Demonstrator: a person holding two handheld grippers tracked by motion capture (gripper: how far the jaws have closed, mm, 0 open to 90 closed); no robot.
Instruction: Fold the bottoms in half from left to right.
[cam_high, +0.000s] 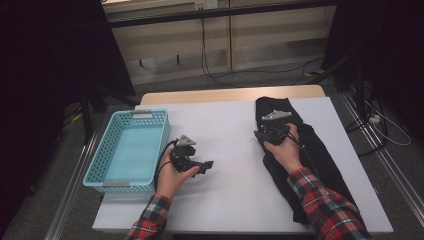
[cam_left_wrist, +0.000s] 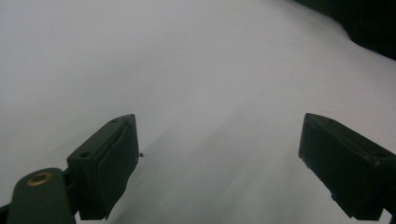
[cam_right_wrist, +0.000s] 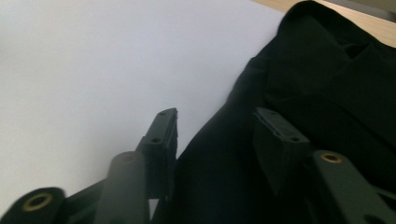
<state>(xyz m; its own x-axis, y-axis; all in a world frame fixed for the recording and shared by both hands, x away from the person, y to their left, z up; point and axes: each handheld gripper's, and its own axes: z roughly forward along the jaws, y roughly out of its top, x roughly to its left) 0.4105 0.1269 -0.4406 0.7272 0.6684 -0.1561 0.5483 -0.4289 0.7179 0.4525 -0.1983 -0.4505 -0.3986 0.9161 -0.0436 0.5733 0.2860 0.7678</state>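
Note:
A black garment (cam_high: 320, 155) lies lengthwise along the right side of the white table (cam_high: 225, 125). My right gripper (cam_high: 261, 135) rests at its left edge near the far end. In the right gripper view the jaws of the right gripper (cam_right_wrist: 217, 128) stand partly apart. The garment's (cam_right_wrist: 327, 70) edge fold lies between them, and the pads are not pressing on it. My left gripper (cam_high: 206, 165) is held low over bare table right of the basket, pointing right. Its jaws (cam_left_wrist: 219, 158) are wide apart with nothing between them.
A light blue plastic basket (cam_high: 135, 114) with nothing in it stands at the table's left edge. A bare wooden strip (cam_high: 230, 95) runs along the far edge. Beyond the table are cables on the floor and dark stands at both sides.

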